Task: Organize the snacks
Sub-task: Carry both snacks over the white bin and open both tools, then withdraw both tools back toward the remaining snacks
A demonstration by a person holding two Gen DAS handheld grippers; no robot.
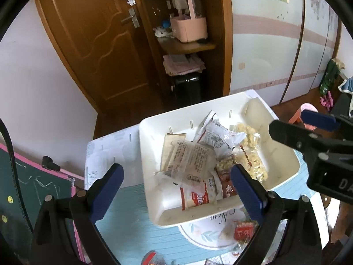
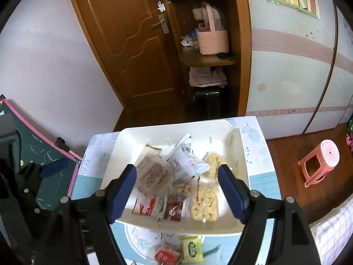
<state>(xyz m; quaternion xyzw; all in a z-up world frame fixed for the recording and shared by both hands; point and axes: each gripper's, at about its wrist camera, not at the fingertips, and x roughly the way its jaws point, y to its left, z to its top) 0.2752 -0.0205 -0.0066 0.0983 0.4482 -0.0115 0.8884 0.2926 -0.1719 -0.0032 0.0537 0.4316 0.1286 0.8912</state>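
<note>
- As I look along both sets of fingers, the snacks sit piled in a white tray (image 1: 154, 198) straight ahead of my left gripper (image 1: 176, 187) and my right gripper (image 2: 176, 190).
- In the pile I see a brown-printed packet (image 2: 152, 174) lying on top, a white crinkled packet (image 2: 187, 161) just beyond it, a clear bag of yellow puffs (image 2: 205, 203) toward my right finger, and a red-and-white wrapper (image 2: 147, 206) at the tray's near edge.
- My left gripper hangs released, fingers wide apart and holding nothing, its right finger over the tray's near corner.
- My right gripper is likewise spread wide and grasps nothing, the tray's contents showing between its fingers.
- Nearer to me than the tray, loose on the blue patterned table cover (image 2: 260, 183), lie a yellow-green packet (image 2: 192, 249) and a red packet (image 2: 166, 255).
- Off to my right, well apart from the table, a pink stool (image 2: 320, 161) stands on the wooden floor.
- Left of my left gripper a green chalkboard (image 1: 33, 187) leans.
</note>
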